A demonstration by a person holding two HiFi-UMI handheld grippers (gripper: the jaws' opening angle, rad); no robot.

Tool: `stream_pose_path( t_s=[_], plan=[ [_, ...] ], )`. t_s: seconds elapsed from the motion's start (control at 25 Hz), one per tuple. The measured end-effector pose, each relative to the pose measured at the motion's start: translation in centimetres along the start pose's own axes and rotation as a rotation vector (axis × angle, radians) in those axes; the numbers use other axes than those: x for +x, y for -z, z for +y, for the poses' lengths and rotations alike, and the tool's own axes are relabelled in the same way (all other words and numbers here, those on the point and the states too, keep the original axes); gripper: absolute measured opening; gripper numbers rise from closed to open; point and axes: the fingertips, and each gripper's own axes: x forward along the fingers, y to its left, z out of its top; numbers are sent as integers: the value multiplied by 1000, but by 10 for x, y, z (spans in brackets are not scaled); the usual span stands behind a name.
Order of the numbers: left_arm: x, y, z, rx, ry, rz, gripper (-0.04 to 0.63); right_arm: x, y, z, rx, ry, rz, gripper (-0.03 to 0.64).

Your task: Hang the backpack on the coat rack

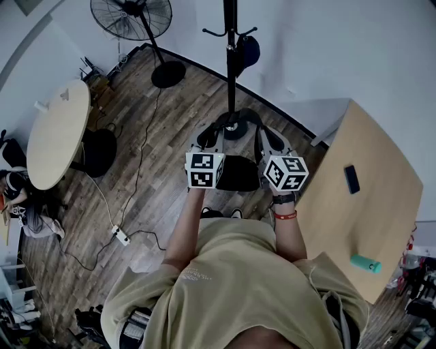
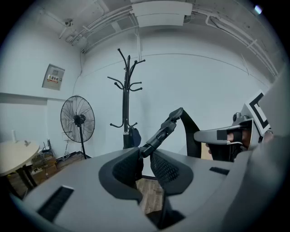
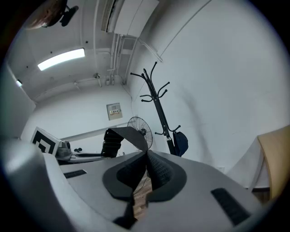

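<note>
Two straps of the backpack (image 1: 238, 174) are being gripped, one by each gripper. The left gripper (image 2: 145, 156) is holding its jaws narrow, with the pads pressing on a black buckled strap (image 2: 165, 129) that is rising up and to the right from between them. The right gripper (image 3: 146, 156) is keeping its jaws almost together on a flat strap (image 3: 128, 136) that is running up and to the left from the pad tips.

In the head view, the backpack is hanging between the two grippers, above the wooden floor (image 1: 157, 170) and just in front of the foot of the coat rack (image 1: 230, 75). It is not touching any hook. The inside of the backpack is not showing, so its contents cannot be told.

One dark blue item (image 1: 248, 49) is hanging from a low hook of the coat rack; the upper hooks are standing bare.

A pedestal fan (image 1: 133, 15) is standing left of the rack, and a round table (image 1: 58, 133) is standing near the left edge of the floor. On the wooden table (image 1: 368, 218) at the right, a dark phone (image 1: 351, 178) and a teal object (image 1: 366, 263) are lying well apart.
</note>
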Motion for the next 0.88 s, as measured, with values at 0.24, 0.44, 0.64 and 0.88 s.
stream_pose_path(
  t_s=[0.24,0.44,0.64,0.88],
  plan=[
    [17,10,0,-56,21,28,89,15,10,-9,-6,10,20,18],
    [47,26,3,-69,53,59,89,40,24,-31,60,60,32,18],
    [92,29,18,-105,81,67,89,81,25,-51,56,85,62,18],
    [146,2,51,-122,87,53,89,144,-8,-69,32,89,72,18]
  ],
)
